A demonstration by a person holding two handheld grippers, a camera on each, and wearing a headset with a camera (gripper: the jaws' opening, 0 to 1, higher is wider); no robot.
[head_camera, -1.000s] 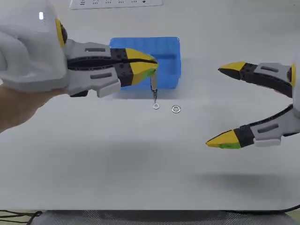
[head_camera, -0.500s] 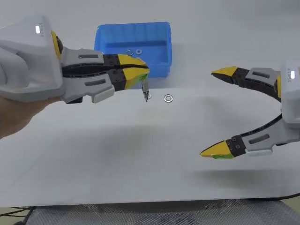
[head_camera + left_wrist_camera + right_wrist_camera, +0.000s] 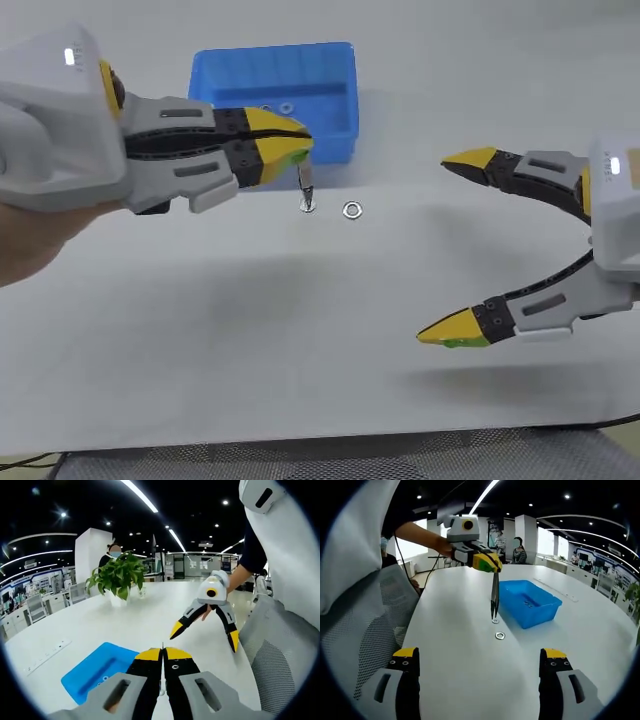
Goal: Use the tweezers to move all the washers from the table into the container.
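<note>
White desk (image 3: pixel 200 350) carries a blue container (image 3: pixel 335 145) toward its far edge. The left gripper (image 3: pixel 300 148) squeezes the tweezers (image 3: pixel 306 190) tight; the right gripper (image 3: pixel 435 248) hangs wide open, holding nothing. The tweezer tips meet one washer (image 3: pixel 307 207) just before the container's near wall, with a second washer (image 3: pixel 351 210) beside it. A weak pinch could let it slip and roll away.

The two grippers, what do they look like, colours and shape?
The left gripper and right gripper match: a white boxy housing with a small lit indicator, grey side plates, and black curved tongs ending in pointed yellow tips with a touch of green. In the left gripper view a dark sleeve covers the upper arm.
</note>
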